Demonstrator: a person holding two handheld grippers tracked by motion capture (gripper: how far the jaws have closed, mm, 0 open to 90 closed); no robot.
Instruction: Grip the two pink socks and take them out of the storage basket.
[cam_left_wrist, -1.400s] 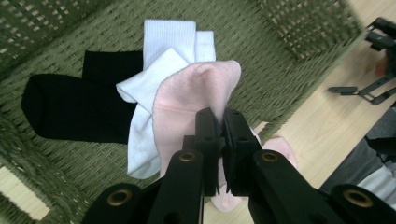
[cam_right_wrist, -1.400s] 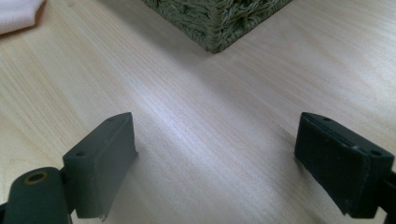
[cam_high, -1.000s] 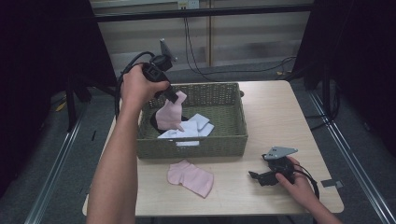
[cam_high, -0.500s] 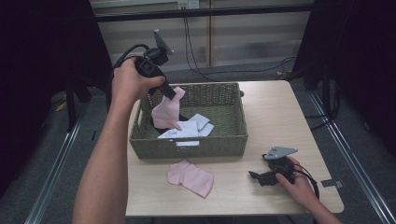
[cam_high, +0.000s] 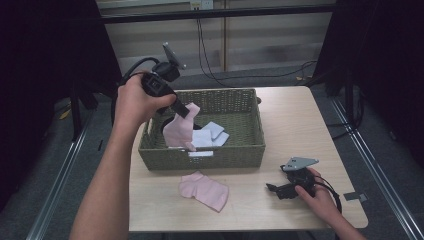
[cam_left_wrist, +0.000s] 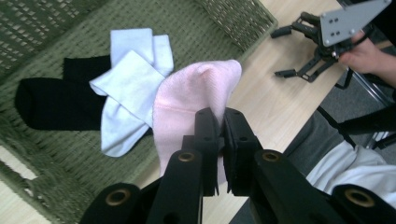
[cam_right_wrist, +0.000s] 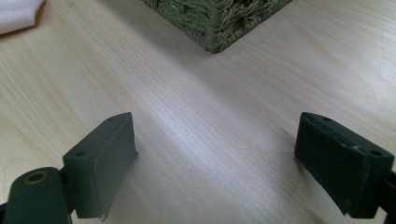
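Left gripper (cam_high: 184, 111) clamps a pink sock (cam_high: 178, 132) above the wicker basket's (cam_high: 250, 150) left end. Right gripper (cam_high: 276, 189) – jaws wide apart – rests near the tabletop's (cam_high: 295, 125) front right corner

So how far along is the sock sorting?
One pink sock already lies on the table in front of the basket. The left hand-held gripper is shut on a second pink sock, lifting it above the basket. White socks and a black sock are left inside. The right hand-held gripper rests open.
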